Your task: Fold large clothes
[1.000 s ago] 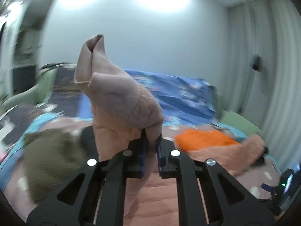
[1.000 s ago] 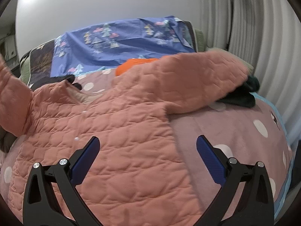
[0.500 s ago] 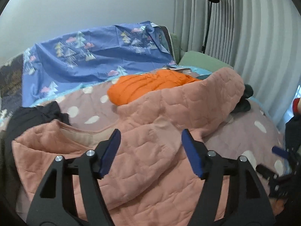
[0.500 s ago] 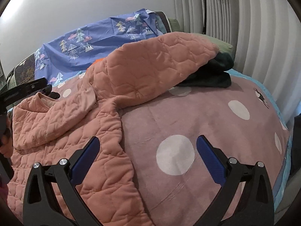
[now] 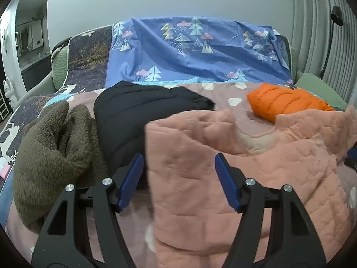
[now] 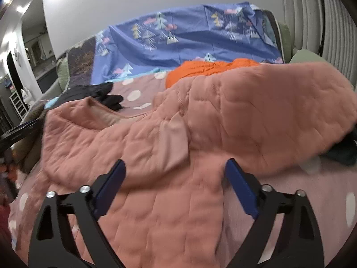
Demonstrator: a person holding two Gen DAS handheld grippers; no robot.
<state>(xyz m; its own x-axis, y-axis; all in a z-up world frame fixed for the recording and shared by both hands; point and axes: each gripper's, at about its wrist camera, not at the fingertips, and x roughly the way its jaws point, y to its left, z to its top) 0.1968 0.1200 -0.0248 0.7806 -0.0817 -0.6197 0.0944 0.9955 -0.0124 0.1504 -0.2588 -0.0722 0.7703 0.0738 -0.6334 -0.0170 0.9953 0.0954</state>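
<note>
Item: quilted pink jacket [image 5: 245, 178], large, lying spread on the polka-dot bedspread [image 6: 312, 192] in front of me; one sleeve folded across the chest, the other [image 6: 267, 111] stretched out to my right with its end over a dark green garment [image 6: 343, 154]

Tools: my left gripper [image 5: 178, 178], jaws spread wide, holding nothing, poised over the jacket's left edge near the shoulder; my right gripper [image 6: 174, 185], likewise spread and empty, low over the body panel below the folded sleeve

Handling, as I judge it: padded, stitched fabric, soft and limp, with some bulk. It should drape rather than hold a crease, so folds will spring back a little and want pressing flat. Light enough for one jaw pair to lift a corner, but the full body will drag on the bedspread. The surface looks matte, not slippery; a pinch should hold

Where I would take hold: the left side seam or shoulder edge for my left gripper, pinching both layers; the outstretched sleeve near its cuff or the hem corner for my right. I'd avoid grabbing mid-panel, where only a top layer may bunch up

Neighbours: brown fleece garment [image 5: 53, 156] and black puffer jacket [image 5: 133, 120] just beside the pink jacket's left edge; orange puffer jacket [image 5: 285, 102] beyond the collar; blue tree-print sheet [image 5: 200, 51] over the headboard. Risk: catching the black jacket with the left pinch
</note>
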